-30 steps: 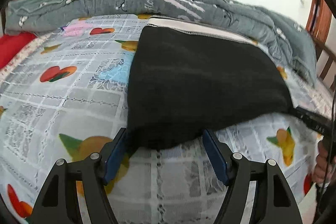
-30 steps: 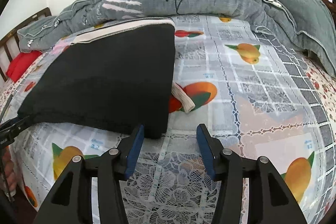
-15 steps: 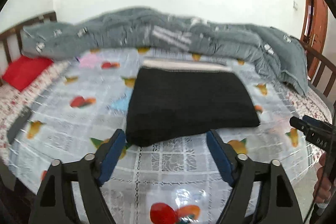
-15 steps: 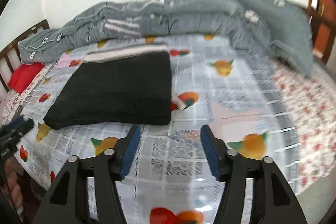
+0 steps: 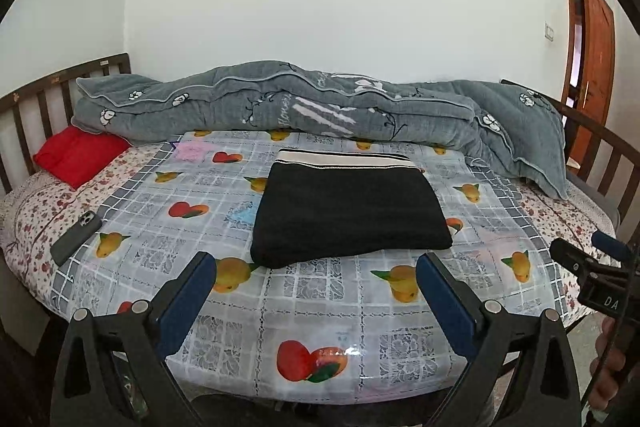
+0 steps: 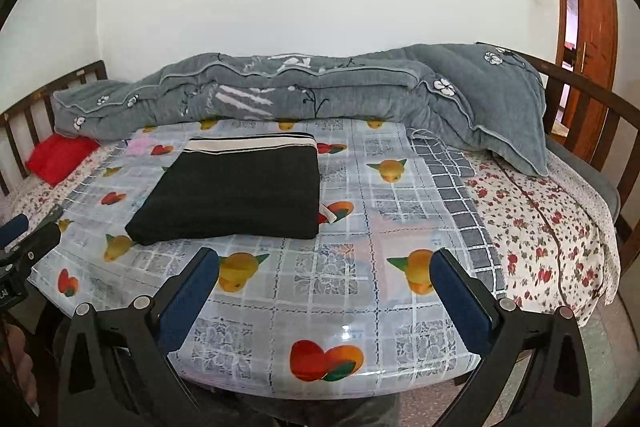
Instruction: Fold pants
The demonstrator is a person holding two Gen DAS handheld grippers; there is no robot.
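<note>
One folded pants (image 5: 348, 215), one quilt (image 5: 312, 107), one red pillow (image 5: 80, 155), one phone (image 5: 76, 237) — two tongs (image 5: 316, 291).

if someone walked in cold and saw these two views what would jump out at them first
The black folded pants stand out first, a neat dark rectangle with a pale striped band at the far edge, lying mid-bed on the fruit-print cover. Behind them a rumpled grey quilt runs along the wall, with a red pillow at the far left. Up close, the left gripper and the right gripper hang open and empty.
</note>
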